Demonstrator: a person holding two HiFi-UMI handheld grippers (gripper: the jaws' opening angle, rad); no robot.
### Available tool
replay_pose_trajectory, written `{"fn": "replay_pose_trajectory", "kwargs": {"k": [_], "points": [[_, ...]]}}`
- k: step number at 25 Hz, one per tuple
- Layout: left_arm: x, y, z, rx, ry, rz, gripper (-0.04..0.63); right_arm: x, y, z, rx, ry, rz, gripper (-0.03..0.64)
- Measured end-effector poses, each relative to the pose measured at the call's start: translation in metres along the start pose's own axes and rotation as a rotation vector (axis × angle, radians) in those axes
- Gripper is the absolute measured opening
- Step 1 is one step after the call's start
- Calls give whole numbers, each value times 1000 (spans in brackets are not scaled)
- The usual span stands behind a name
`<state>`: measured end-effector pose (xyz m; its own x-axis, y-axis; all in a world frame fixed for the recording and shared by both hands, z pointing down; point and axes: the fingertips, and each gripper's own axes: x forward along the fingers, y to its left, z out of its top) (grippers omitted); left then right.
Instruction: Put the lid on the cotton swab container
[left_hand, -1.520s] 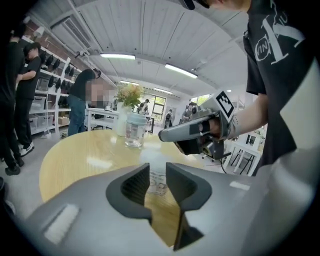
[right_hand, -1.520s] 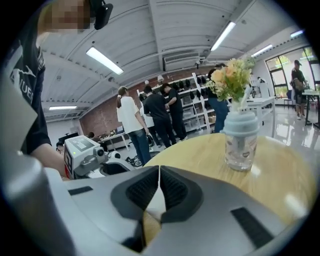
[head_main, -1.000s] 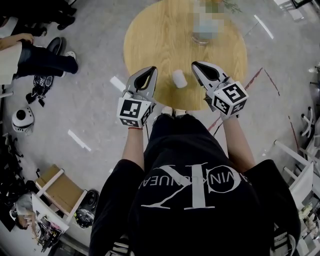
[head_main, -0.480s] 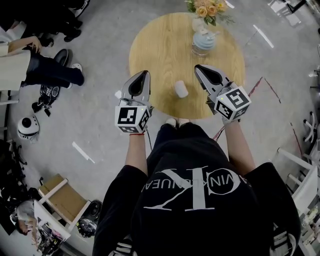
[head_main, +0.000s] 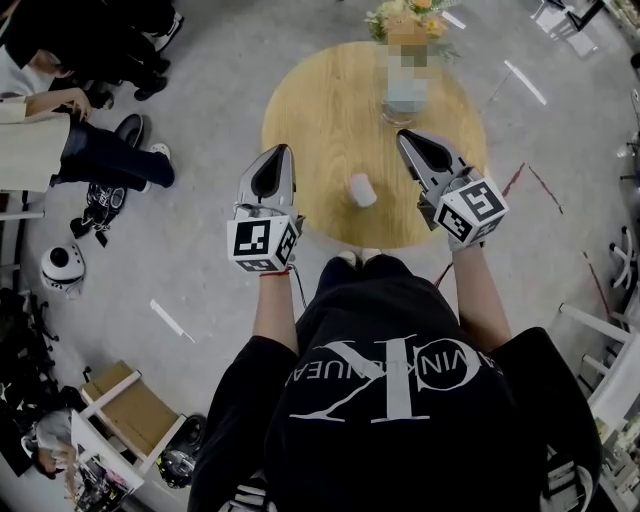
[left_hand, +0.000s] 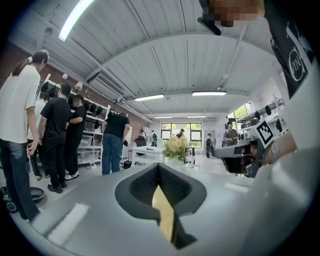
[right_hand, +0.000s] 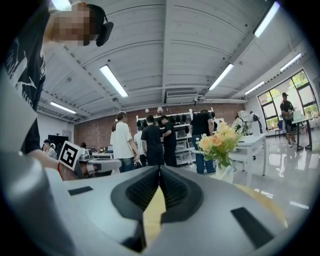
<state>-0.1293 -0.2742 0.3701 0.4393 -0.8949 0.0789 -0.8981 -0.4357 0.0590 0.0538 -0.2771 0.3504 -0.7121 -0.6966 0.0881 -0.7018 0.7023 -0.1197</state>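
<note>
A small white cylindrical container (head_main: 362, 190) lies on the round wooden table (head_main: 320, 110), near its front edge. My left gripper (head_main: 272, 160) hovers to the left of it, over the table's left rim, jaws shut and empty. My right gripper (head_main: 412, 143) is held to the right of the container, also shut with nothing in it. Both point away from me. In the left gripper view the jaws (left_hand: 159, 166) meet with only table wood showing through the gap; the right gripper view shows its own jaws (right_hand: 160, 170) closed the same way. No separate lid is visible.
A vase of yellow flowers (head_main: 405, 60) stands at the table's far side, also seen as a bouquet (right_hand: 217, 145) in the right gripper view. Several people (left_hand: 55, 140) stand by shelves to the left. A seated person's legs and shoes (head_main: 100, 165) are left of the table.
The view has shifted so the table and both grippers sit lower in frame. Both grippers have stayed shut and either side of the container.
</note>
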Motion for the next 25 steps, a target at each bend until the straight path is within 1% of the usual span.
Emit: {"fn": "replay_pose_trajectory", "kwargs": {"k": [10, 18, 25], "points": [[5, 7, 19, 4, -39, 10, 11, 1, -3, 23, -26, -54, -2, 18], [10, 14, 39, 11, -86, 22, 11, 6, -6, 41, -46, -90, 1, 18], [10, 25, 53, 14, -122, 55, 11, 9, -7, 54, -69, -122, 11, 18]]}}
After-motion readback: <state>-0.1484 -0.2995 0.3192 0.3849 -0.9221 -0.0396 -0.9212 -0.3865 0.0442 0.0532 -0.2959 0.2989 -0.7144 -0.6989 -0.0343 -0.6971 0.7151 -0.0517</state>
